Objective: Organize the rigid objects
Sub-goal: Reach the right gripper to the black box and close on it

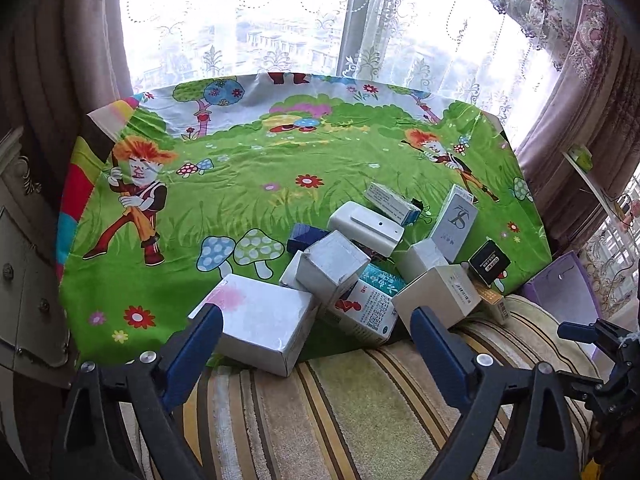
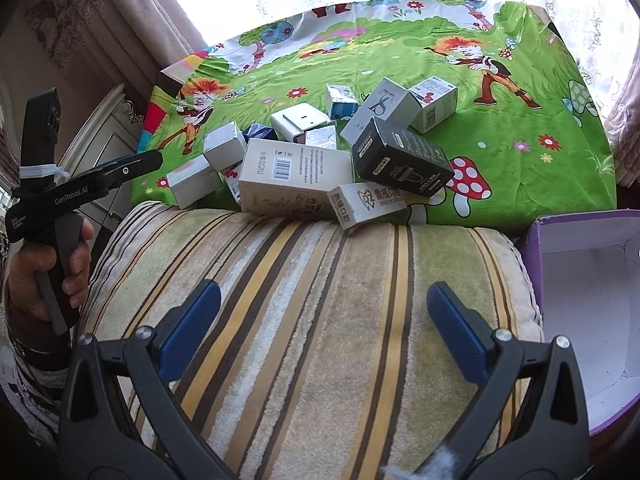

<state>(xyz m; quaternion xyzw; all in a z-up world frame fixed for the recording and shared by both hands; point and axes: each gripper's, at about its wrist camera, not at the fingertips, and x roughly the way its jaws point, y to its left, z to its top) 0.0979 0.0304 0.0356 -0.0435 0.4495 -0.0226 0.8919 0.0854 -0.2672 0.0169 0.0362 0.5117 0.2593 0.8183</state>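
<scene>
A heap of several small cardboard boxes lies at the near edge of the green cartoon cloth (image 1: 240, 200). It includes a large white box (image 1: 260, 320), a white cube (image 1: 334, 266), a black box (image 2: 404, 160) and a long white barcode box (image 2: 296, 178). My left gripper (image 1: 316, 332) is open and empty, its fingers just short of the large white box. My right gripper (image 2: 324, 320) is open and empty over the striped cushion (image 2: 320, 300), well short of the heap. The left gripper also shows at the left of the right wrist view (image 2: 152, 160).
An open purple box (image 2: 580, 280) with a white inside stands to the right of the cushion; it also shows in the left wrist view (image 1: 560, 284). Curtains and a window lie behind the cloth. A white cabinet (image 1: 24, 280) stands at the left.
</scene>
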